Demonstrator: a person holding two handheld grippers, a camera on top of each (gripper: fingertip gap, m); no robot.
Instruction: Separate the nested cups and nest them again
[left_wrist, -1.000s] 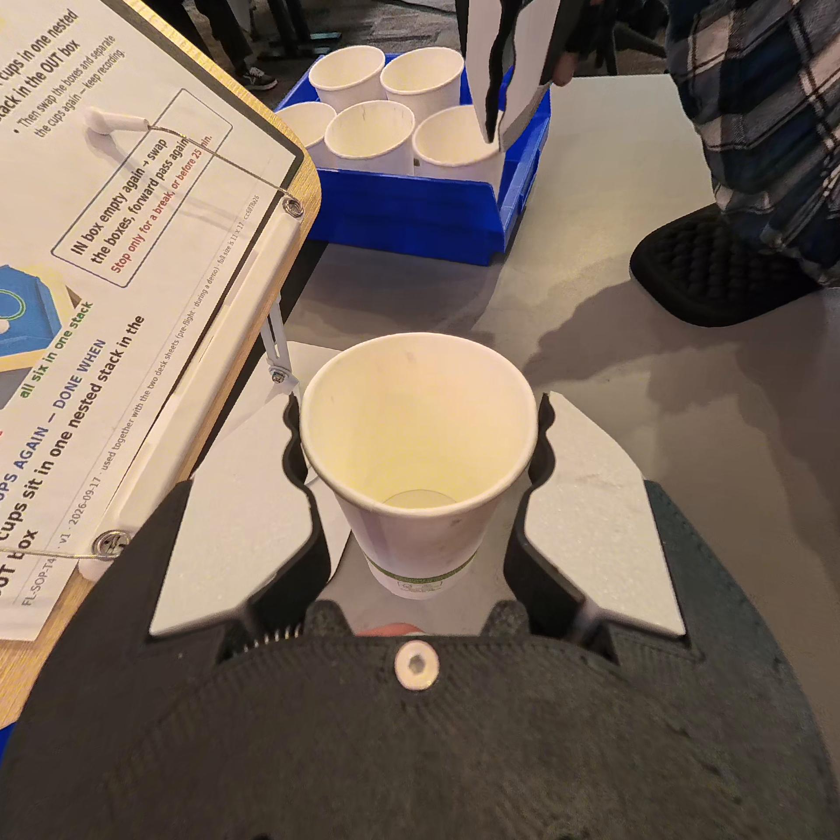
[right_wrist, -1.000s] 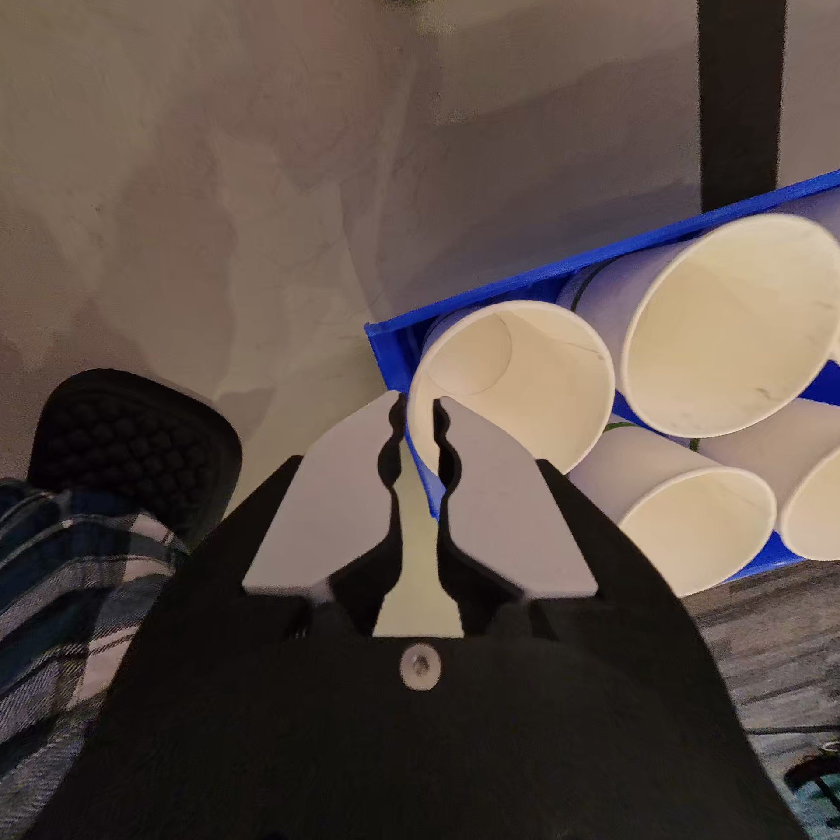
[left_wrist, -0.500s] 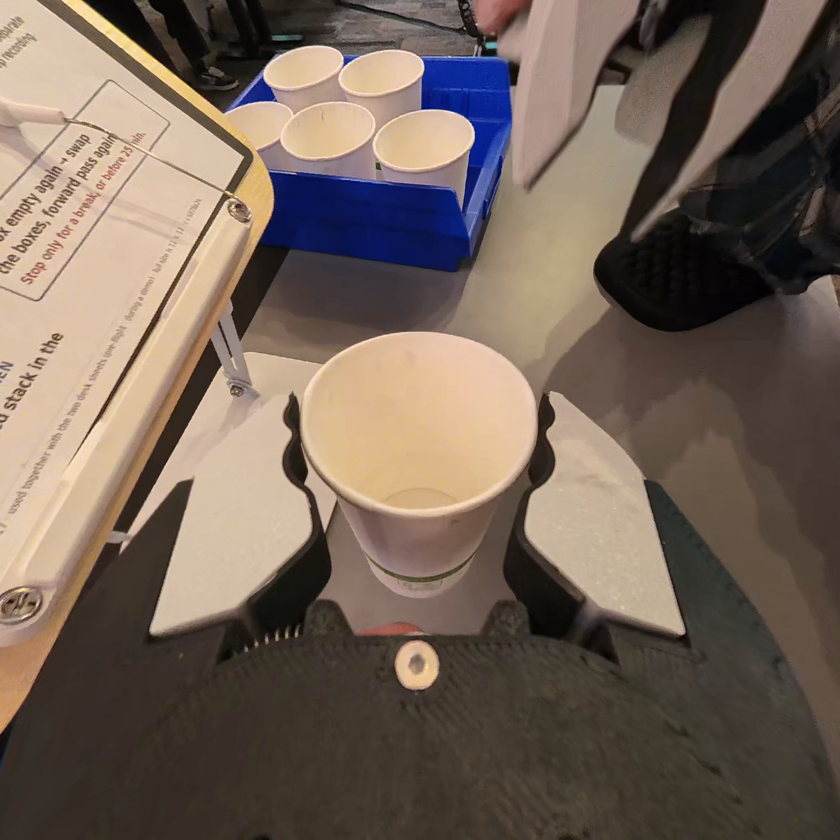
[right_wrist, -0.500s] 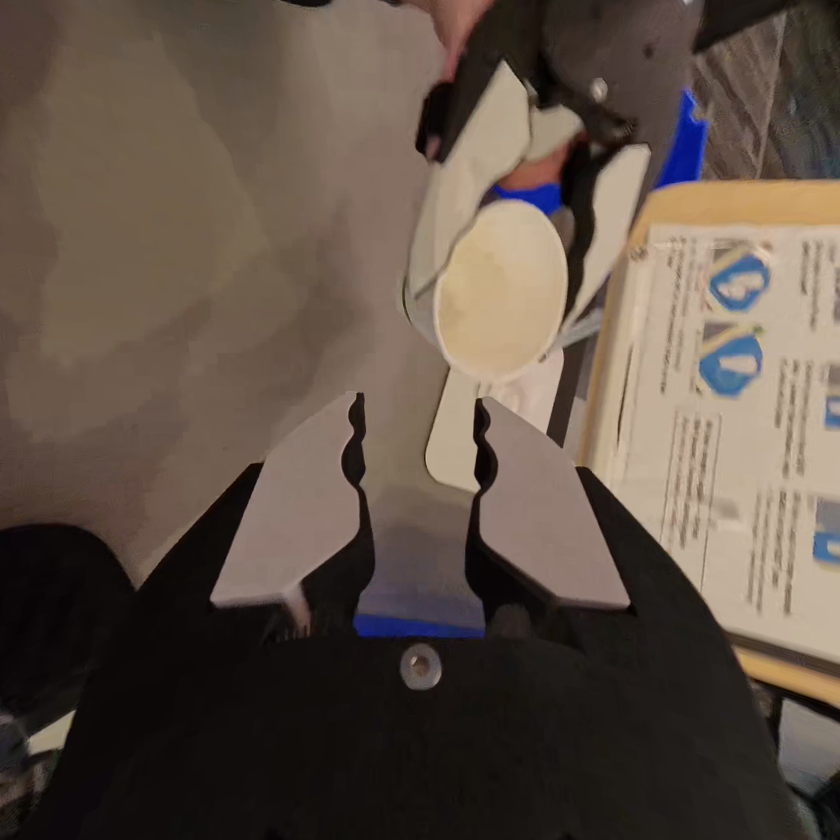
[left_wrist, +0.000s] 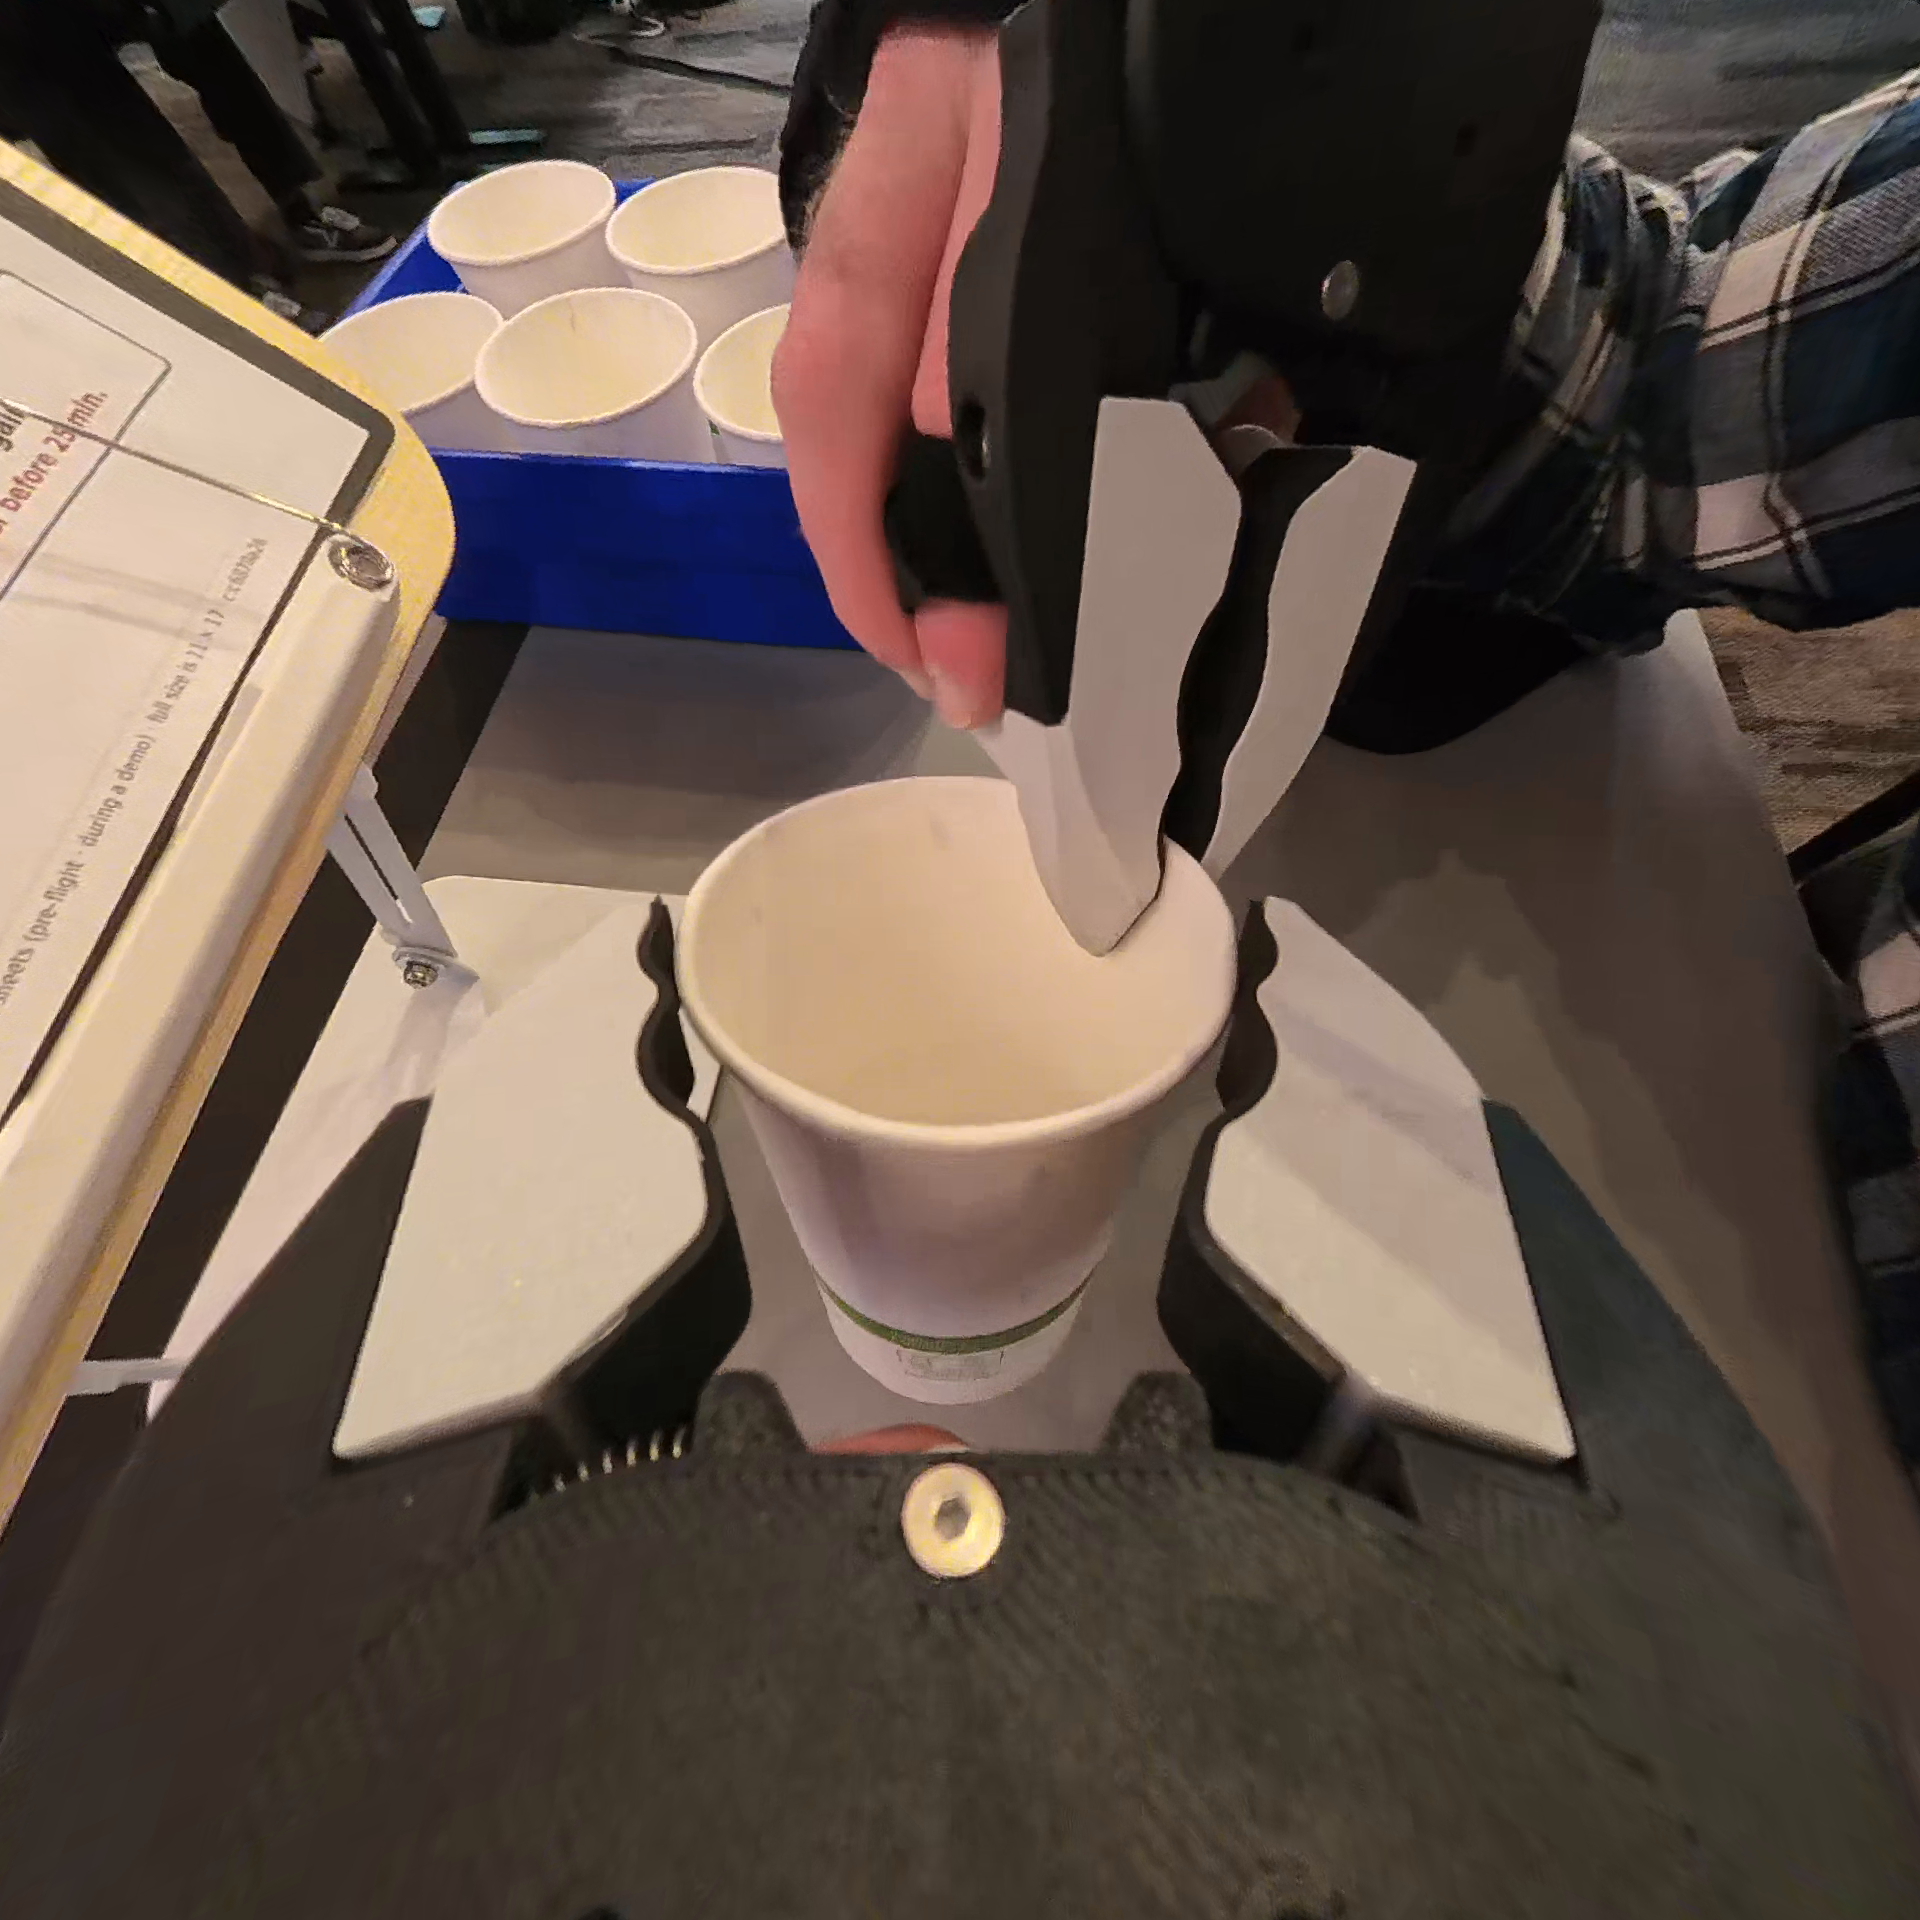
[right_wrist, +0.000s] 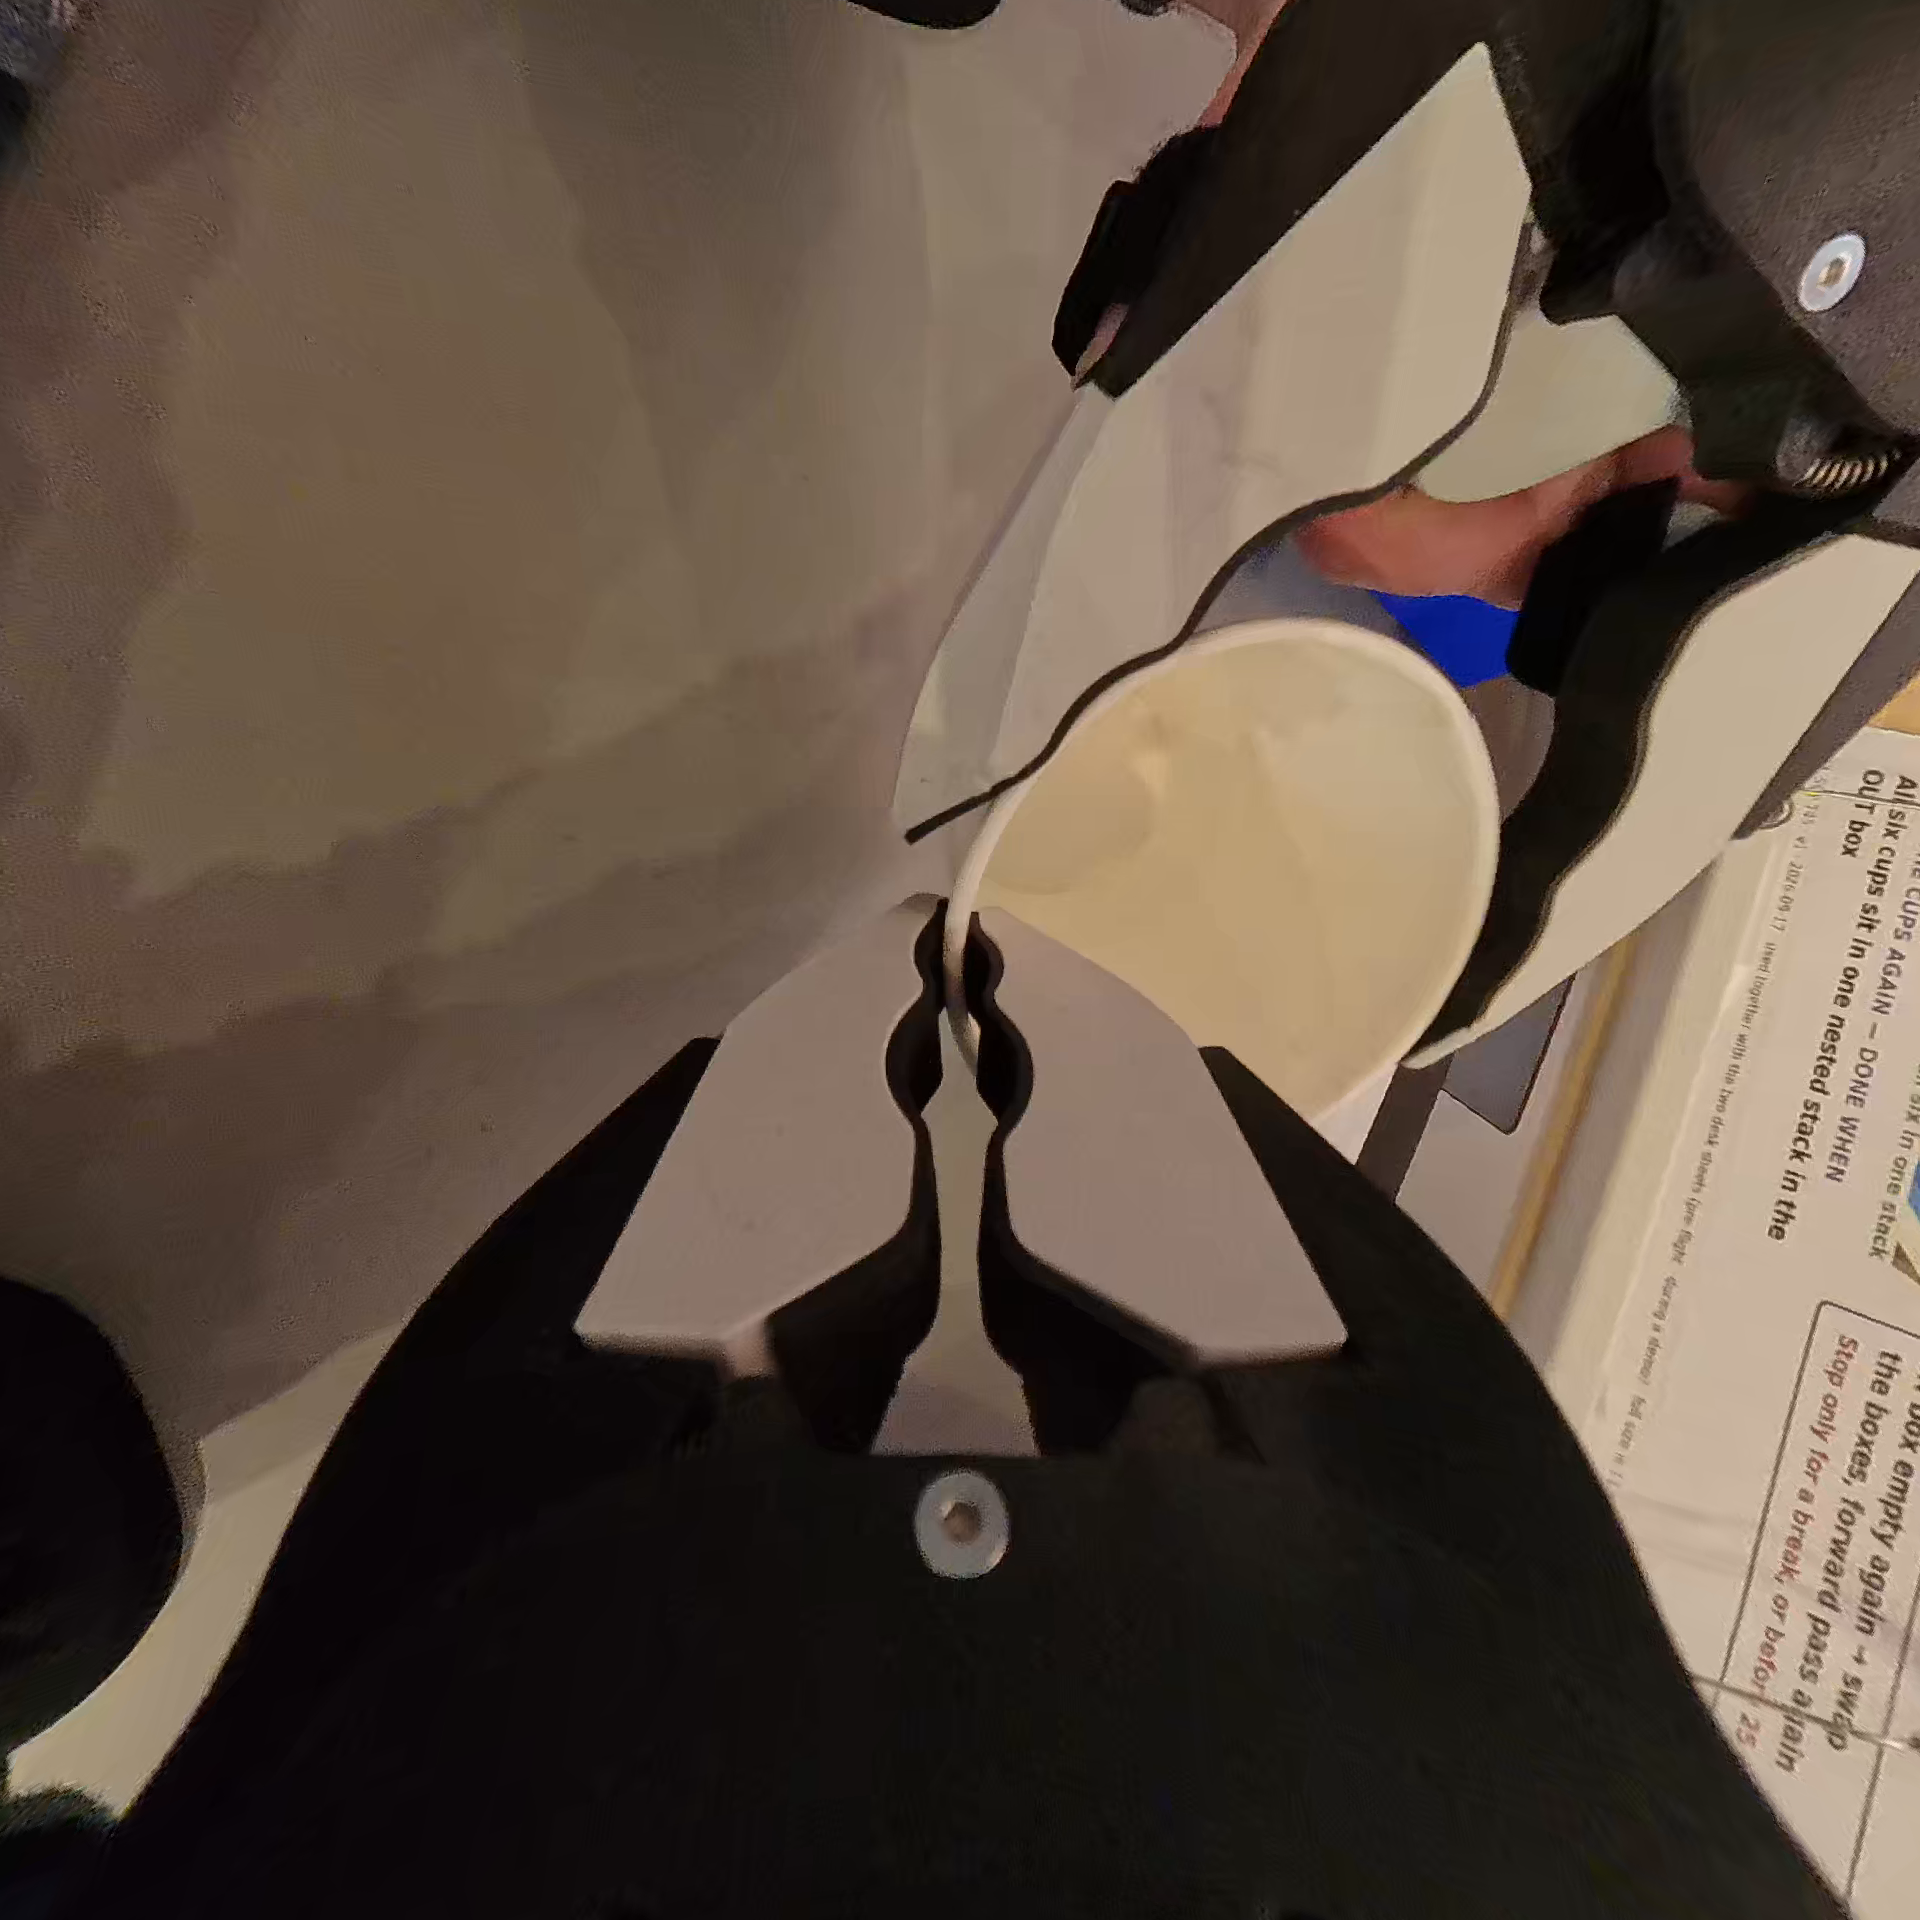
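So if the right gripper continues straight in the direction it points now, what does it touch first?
Probably nothing new: the right gripper already pinches the rim of the white paper cup, one finger inside. Straight on, it would likely slide down the cup's wall toward its bottom; depth is hard to judge.

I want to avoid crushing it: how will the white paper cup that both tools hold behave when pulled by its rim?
The cup is probably light. Its thin wall, pinched by the right tool, may buckle. Likely nothing spills; it looks empty.
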